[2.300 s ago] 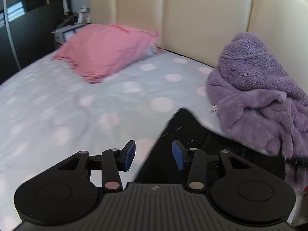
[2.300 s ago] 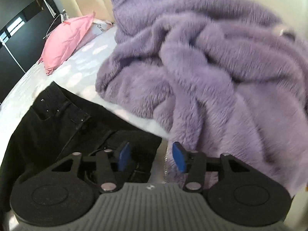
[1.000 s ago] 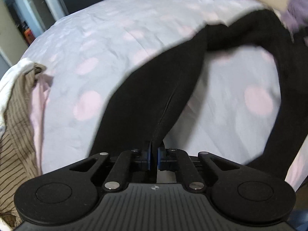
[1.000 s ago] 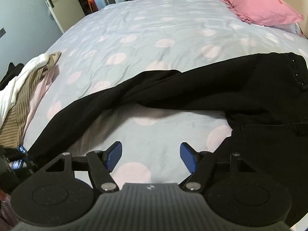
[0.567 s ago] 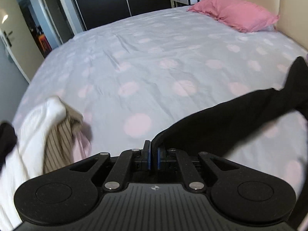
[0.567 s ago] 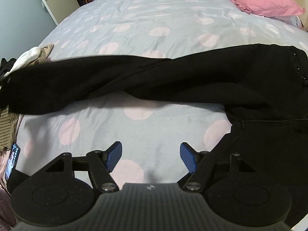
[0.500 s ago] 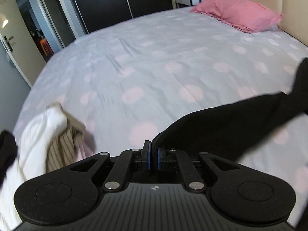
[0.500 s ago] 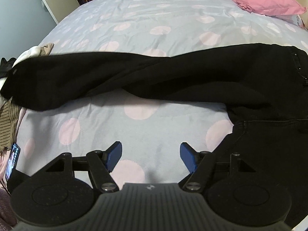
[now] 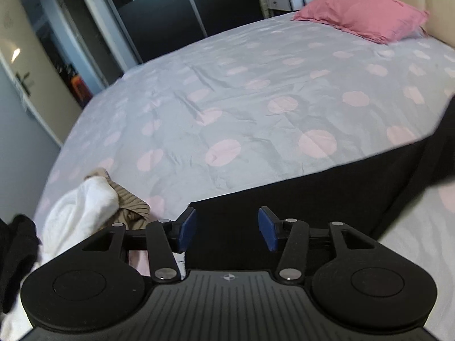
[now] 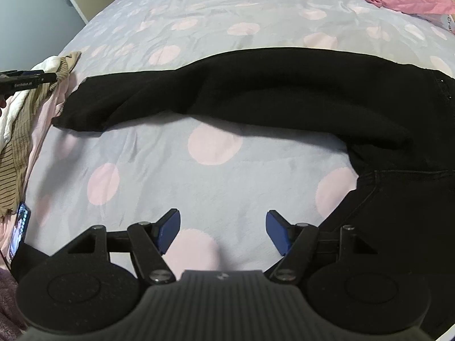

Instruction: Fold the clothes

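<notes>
Black trousers (image 10: 284, 96) lie stretched across the dotted bed sheet (image 10: 216, 28), leg end at the left, waist at the right. In the left wrist view the leg's hem (image 9: 227, 216) lies flat under my left gripper (image 9: 227, 228). Its jaws are opening, the blue pads stand apart and do not press on the cloth. The left gripper's tip (image 10: 25, 81) also shows at the far left of the right wrist view. My right gripper (image 10: 223, 233) hangs open over bare sheet, nearer than the leg, with the trousers' seat (image 10: 398, 213) to its right.
A pile of white and striped beige clothes (image 9: 93, 201) lies at the bed's left edge, beside the hem. A phone (image 10: 18, 227) lies near that pile. A pink pillow (image 9: 361, 14) rests at the headboard. Dark wardrobe doors (image 9: 162, 14) and a doorway stand beyond the bed.
The left gripper pulled the trouser leg out to the left, then its jaws came apart and let the hem drop flat on the sheet. The right gripper has barely moved.
</notes>
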